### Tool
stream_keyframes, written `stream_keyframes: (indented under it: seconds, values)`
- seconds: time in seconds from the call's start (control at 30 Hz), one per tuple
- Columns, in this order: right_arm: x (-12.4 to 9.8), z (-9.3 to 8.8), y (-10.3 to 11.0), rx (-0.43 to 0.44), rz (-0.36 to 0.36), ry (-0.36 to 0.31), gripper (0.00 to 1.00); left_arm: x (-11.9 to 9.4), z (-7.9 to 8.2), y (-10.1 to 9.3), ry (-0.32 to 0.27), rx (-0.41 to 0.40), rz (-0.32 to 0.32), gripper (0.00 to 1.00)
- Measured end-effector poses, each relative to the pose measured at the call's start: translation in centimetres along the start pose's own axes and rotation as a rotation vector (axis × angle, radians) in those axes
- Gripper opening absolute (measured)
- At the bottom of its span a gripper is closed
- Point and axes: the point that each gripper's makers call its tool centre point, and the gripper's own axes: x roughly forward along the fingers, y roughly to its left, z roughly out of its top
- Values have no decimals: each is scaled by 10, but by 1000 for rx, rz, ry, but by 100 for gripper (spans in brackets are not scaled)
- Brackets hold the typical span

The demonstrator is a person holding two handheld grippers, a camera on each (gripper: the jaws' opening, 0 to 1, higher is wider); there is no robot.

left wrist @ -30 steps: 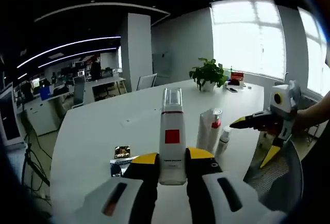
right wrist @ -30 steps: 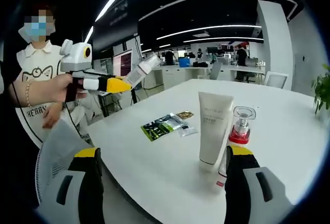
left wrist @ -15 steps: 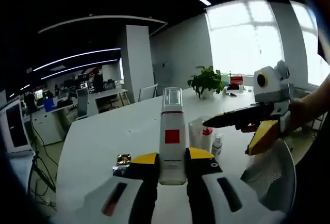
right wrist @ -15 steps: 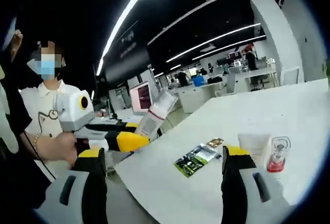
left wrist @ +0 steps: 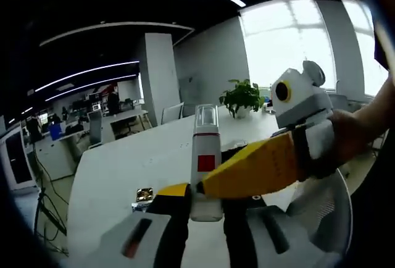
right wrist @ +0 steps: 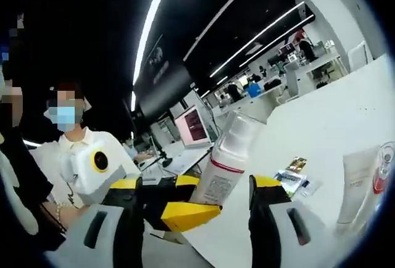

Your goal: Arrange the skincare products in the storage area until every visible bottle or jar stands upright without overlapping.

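The bottle (left wrist: 206, 163), white with a red square label and a clear cap, is off the tabletop (left wrist: 117, 169), pinched at its lower body between the fingers of the left gripper (left wrist: 205, 201). It stands upright along that gripper's axis in the left gripper view and leans in the right gripper view (right wrist: 225, 163), which is likely just camera roll.

The right gripper (left wrist: 247, 169) has come in from the side. In the left gripper view its yellow finger lies across the bottle's lower half, just above the left grip. In the right gripper view the bottle sits between the right gripper's (right wrist: 200, 197) 2 spread fingers, and its base is hidden behind the left gripper's yellow tip. Right fingers look parted wide, with no contact visible on the bottle.

Judgement: this reads as a hand-over or a regrip in mid-air. The left grip sits low, which leaves the label zone free for a second hold.

On the tabletop well beyond: a white tube (right wrist: 353, 178) standing on its cap, and beside it a clear-capped pump bottle with a red collar (right wrist: 382, 172). Flat sachets (right wrist: 293, 178) lie nearer the edge. Both upright items are apart from each other, so the held bottle seems to be the 1 item not yet stood down.

Risk: releasing the left grip before the right closes would drop it.
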Motion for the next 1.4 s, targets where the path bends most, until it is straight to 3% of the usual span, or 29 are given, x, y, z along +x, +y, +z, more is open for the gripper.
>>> stream_keyframes:
  seconds: [0.07, 0.23, 0.33, 0.4, 0.43, 0.63, 0.83, 0.97, 1.03, 1.1, 1.17, 1.2, 1.23, 1.3, 1.37, 1.4]
  values:
    - [0, -3, 1, 12, 0, 24, 50, 2, 1, -2, -2, 11, 2, 22]
    - [-1, -2, -8, 52, -39, 19, 43, 5, -1, 0, -4, 14, 8, 22]
    - [-3, -2, -17, 74, -84, 23, 34, 8, -2, -2, 3, 35, 6, 22]
    - [-5, -2, -26, 75, -137, 17, 22, 9, -6, -3, 11, 35, 5, 22]
    - [-5, -4, -22, 74, -99, 22, 22, 10, -8, -4, 7, 27, 4, 22]
    - [-3, -3, -28, 65, -142, 11, 20, 12, -7, -3, 5, 18, 5, 22]
    - [0, -6, -27, -52, -139, 58, 20, 14, -10, -4, 3, 13, 1, 23]
    - [-2, -8, -30, -145, -126, 90, 20, 13, -19, -13, 36, 51, -86, 29]
    - [-3, -9, -30, -163, -106, 103, 20, 10, -22, -15, 34, -7, -139, 37]
    - [-7, -12, -34, -253, -72, 147, 20, 4, -22, -16, 40, -9, -193, 41]
    - [-10, -16, -36, -307, -42, 182, 20, -5, -14, -15, 23, -35, -263, 43]
    - [-11, -23, -33, -319, 8, 214, 20, -7, -9, -13, 4, -51, -279, 44]
    - [-12, -26, -32, -325, 28, 227, 20, -11, -10, -13, 38, -41, -328, 47]
    - [-12, -34, -30, -372, 96, 269, 20, -11, -2, -11, 30, -58, -386, 49]
    - [-11, -38, -34, -421, 99, 291, 20, -10, 18, -24, -7, -31, -418, 47]
    - [-12, -43, -31, -427, 135, 318, 20, -9, 23, -27, 0, -55, -445, 46]
